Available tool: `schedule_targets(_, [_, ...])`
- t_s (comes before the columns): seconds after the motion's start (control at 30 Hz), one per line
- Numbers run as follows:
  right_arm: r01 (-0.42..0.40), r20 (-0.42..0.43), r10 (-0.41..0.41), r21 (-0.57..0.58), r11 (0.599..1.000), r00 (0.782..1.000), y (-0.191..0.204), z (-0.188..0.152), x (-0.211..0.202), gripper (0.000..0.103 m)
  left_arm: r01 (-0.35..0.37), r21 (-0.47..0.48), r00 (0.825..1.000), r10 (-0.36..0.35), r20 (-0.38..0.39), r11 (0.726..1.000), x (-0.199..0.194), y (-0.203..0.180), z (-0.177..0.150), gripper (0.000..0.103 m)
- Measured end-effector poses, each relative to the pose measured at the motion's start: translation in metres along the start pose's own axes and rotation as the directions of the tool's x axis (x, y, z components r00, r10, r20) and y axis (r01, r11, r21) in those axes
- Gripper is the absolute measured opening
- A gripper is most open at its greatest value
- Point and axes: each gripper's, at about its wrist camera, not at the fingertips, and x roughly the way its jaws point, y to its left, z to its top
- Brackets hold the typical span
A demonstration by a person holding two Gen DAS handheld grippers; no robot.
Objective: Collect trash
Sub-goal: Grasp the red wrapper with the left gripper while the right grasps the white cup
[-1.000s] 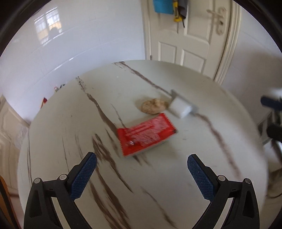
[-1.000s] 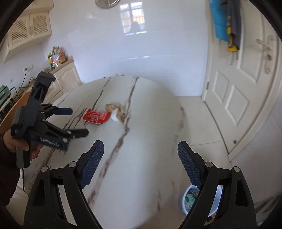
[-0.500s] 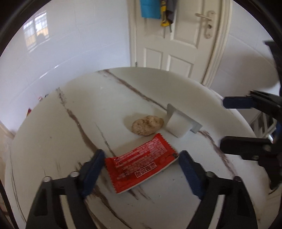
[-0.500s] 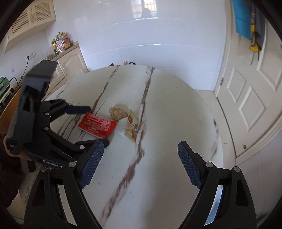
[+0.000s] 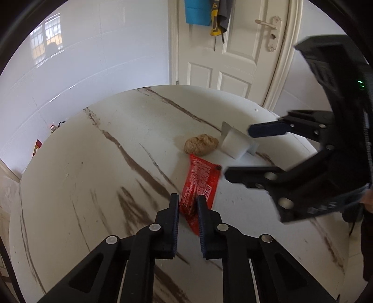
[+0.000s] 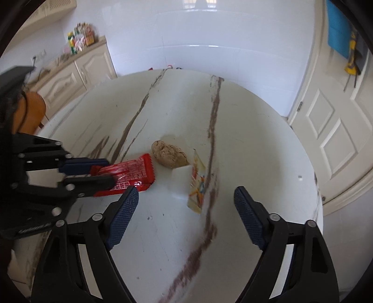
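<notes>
A red snack wrapper [image 5: 201, 179] lies on the round marble table [image 5: 105, 163]. My left gripper [image 5: 188, 202] is shut on its near end; this also shows in the right wrist view [image 6: 130, 173]. A crumpled brown paper ball [image 5: 201, 145] and a white open packet [image 5: 235, 143] lie just beyond the wrapper. My right gripper [image 6: 184, 202] is open and empty, hovering just short of the white packet [image 6: 186, 181], with the brown ball [image 6: 169, 156] further off. The right gripper also shows in the left wrist view [image 5: 249, 151], to the right of the trash.
A white door [image 5: 233, 46] stands behind the table with a blue bag [image 5: 198, 11] hanging on it. Cream cabinets [image 6: 77, 74] with packets on top stand at the left. An orange chair back [image 6: 30, 111] sits beside the table's left edge.
My left gripper has closed on the red wrapper, which has turned lengthwise. My right gripper has moved in closer to the trash and stays open.
</notes>
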Motion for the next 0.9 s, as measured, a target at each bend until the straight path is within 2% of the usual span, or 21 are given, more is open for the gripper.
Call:
schedule_targets(0.03, [0.009,-0.006,-0.009,-0.016,1.000,1.000,0.004,0.001,0.002,0.065,0.006,-0.003,1.000,-0.006,-0.002,1.000,-0.002,0.000,-0.002,0.010])
schedule_targets(0.07, [0.011,-0.014,-0.012,-0.024,1.000,1.000,0.006,0.002,0.004,0.062,0.019,-0.012,1.000,-0.019,-0.004,1.000,-0.003,0.003,-0.004,0.010])
schedule_targets(0.1, [0.023,-0.014,-0.023,-0.034,0.999,1.000,0.009,0.002,0.004,0.052,0.024,-0.017,1.000,-0.024,-0.006,1.000,-0.005,0.005,-0.006,0.010])
schedule_targets(0.13, [0.029,-0.011,-0.029,-0.049,0.998,1.000,0.011,0.002,0.003,0.039,0.022,-0.021,1.000,-0.022,-0.007,1.000,-0.008,0.005,-0.005,0.009])
schedule_targets(0.2, [0.034,-0.008,-0.034,-0.054,0.998,0.999,0.012,0.001,0.001,0.021,0.022,-0.020,1.000,-0.023,-0.010,1.000,-0.012,0.006,-0.005,0.009])
schedule_targets(0.47, [-0.015,0.010,0.016,-0.048,0.999,1.000,0.015,-0.014,-0.017,0.021,-0.010,-0.024,1.000,0.010,-0.017,1.000,-0.024,-0.003,-0.002,0.009])
schedule_targets(0.63, [-0.047,0.033,0.048,-0.012,0.999,0.998,0.008,-0.022,-0.030,0.021,-0.029,-0.026,0.999,0.030,0.028,0.999,-0.031,-0.016,-0.002,0.002])
schedule_targets(0.67, [-0.052,0.037,0.052,-0.006,0.999,0.998,0.008,-0.023,-0.032,0.021,-0.049,-0.036,0.997,0.051,0.061,0.998,-0.039,-0.020,-0.002,0.002])
schedule_targets(0.9, [-0.090,0.085,0.087,0.037,0.995,0.993,-0.001,-0.037,-0.058,0.021,-0.025,-0.054,0.994,0.031,0.105,0.998,-0.069,-0.047,-0.004,0.001])
